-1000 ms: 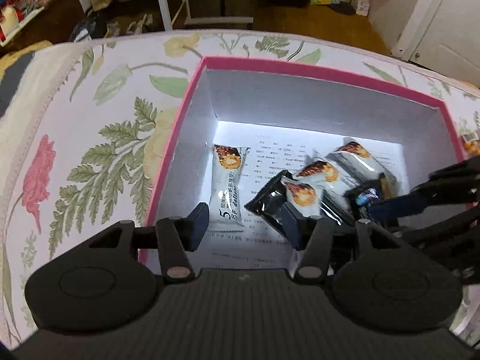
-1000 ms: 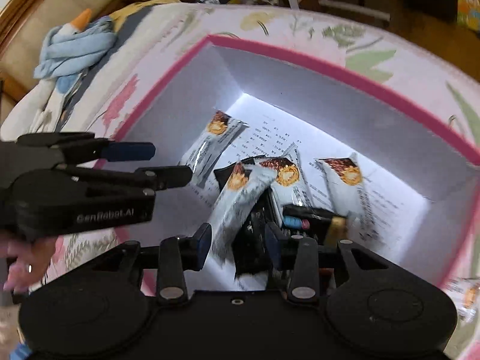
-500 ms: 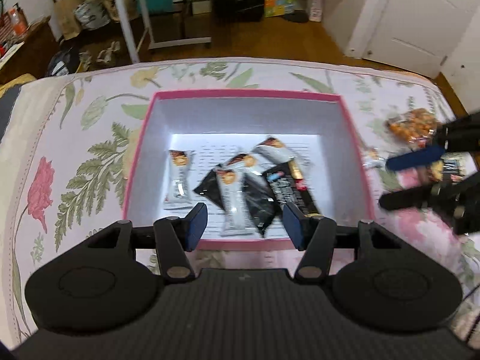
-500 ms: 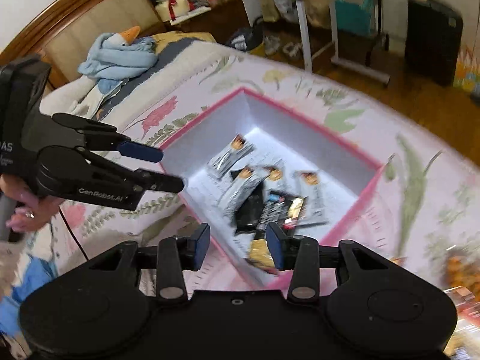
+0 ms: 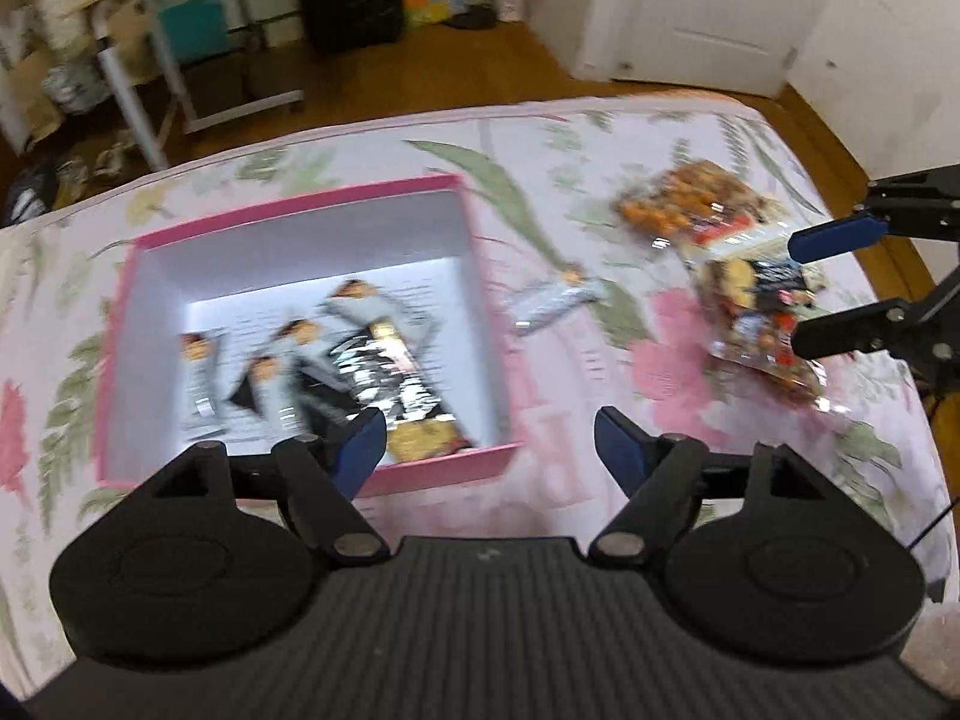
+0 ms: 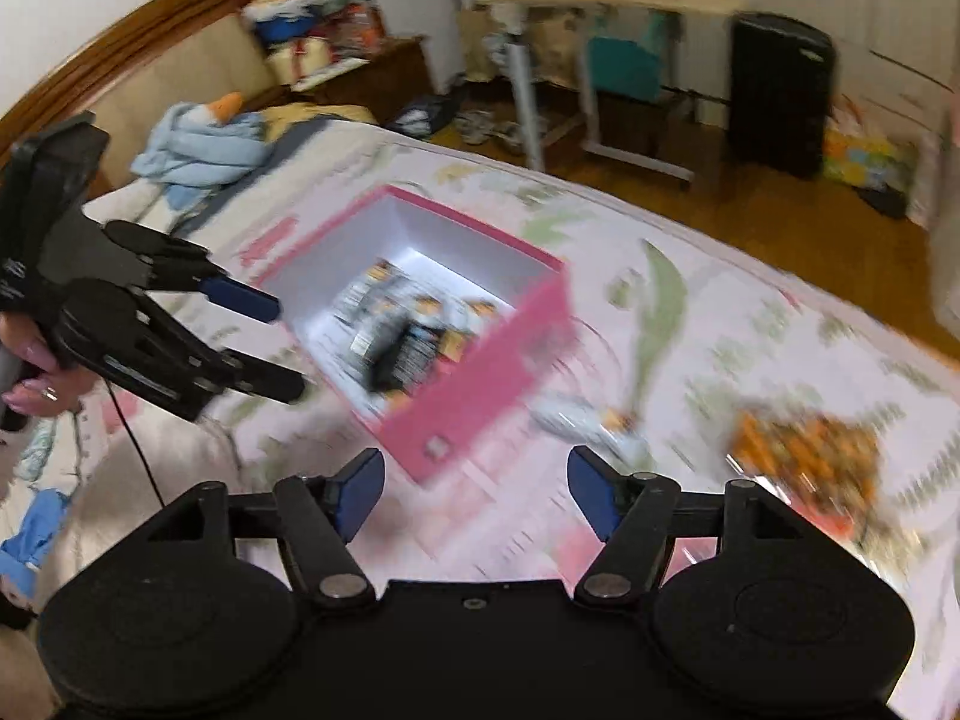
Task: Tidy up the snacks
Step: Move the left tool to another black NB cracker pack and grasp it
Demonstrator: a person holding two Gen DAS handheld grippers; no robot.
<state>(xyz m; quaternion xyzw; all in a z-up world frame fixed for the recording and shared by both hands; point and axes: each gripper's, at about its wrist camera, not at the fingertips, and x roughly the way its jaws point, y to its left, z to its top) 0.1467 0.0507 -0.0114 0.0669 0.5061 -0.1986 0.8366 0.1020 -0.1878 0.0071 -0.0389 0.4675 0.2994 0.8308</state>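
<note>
While both tools hang up in the air, the big bed [image 5: 600, 516] with the flowery cover fills most of what can be seen. On the bed sits the pink box [image 5: 288, 207], and it is the next biggest thing. It is open at the top and white inside.

Inside the pink box lie several snack bars [image 5: 288, 360], some in silver wraps and some in dark ones. They are piled a bit on top of each other. So part of the job looks done.

Some snacks are not in the pink box yet. A clear bag of orange snacks [image 5: 690, 207] lies on the bed, well apart from the pink box. Touching that bag, on the side away from the box, lies a second clear bag of mixed snacks [image 5: 762, 324]. One small silver bar [image 5: 549, 303] lies just beside the pink box, between it and the bags. These three still look left to do.

The left tool [image 5: 489, 450] is above the near edge of the pink box. Its jaws have just been opening, and nothing is between them. The right tool [image 6: 477, 492] is past the corner of the pink box, over on the side of the bags. Its jaws have just been opening too, and they hold nothing.
</note>
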